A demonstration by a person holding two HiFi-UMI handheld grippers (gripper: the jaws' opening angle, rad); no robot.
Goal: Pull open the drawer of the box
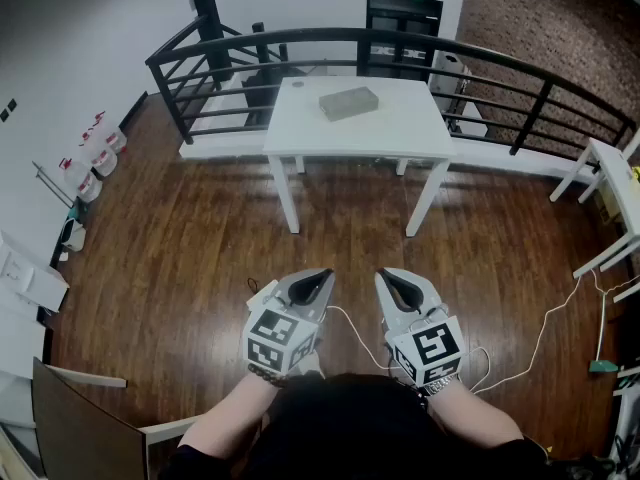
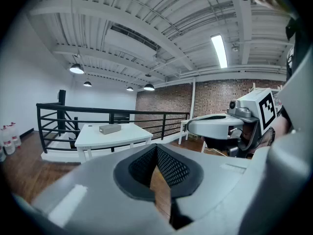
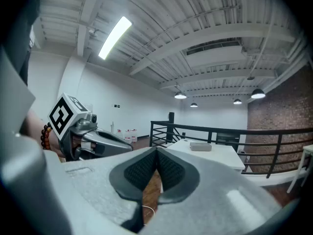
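Close to your body you hold the left hand-held gripper (image 1: 322,277) and the right hand-held gripper (image 1: 386,277) side by side, near each other but not touching, above the dark wooden floor (image 1: 200,258). Each has its jaws pressed together at the tips, with nothing between them. A thin white cable (image 1: 352,330) trails on the floor just beyond them. Well ahead stands the white counter (image 1: 300,136). The box (image 1: 349,102) lies on it, toward the far side: a low, flat, grey block, turned slightly askew to the counter's edges. From here its drawer front cannot be made out. A black railing (image 1: 480,60) curves behind the counter.
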